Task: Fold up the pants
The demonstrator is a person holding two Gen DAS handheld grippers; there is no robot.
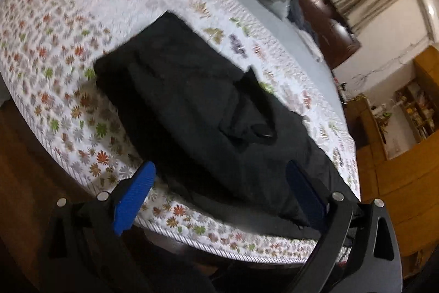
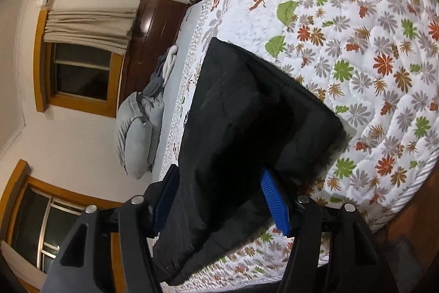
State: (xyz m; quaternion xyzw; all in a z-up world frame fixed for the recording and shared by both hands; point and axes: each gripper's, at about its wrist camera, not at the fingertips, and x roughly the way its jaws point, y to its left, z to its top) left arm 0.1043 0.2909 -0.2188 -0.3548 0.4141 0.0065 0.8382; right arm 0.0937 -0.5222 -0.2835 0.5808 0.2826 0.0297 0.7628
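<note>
— Black pants (image 1: 192, 106) are lying folded at the bed's (image 1: 55, 51) near edge; we're holding left gripper (image 1: 219, 191) jaws wide apart.

— Right gripper (image 2: 219, 199) jaws are straddling cloth unclamped; we're risking dragging the fold loose.

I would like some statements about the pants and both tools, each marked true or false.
1. The black pants lie on a floral quilt. True.
2. The left tool is clamped shut on the cloth. False: its jaws stand wide open.
3. The pants are spread out in a single layer. False: they are folded over.
4. Cloth sits between the blue pads of the right tool. True.
</note>
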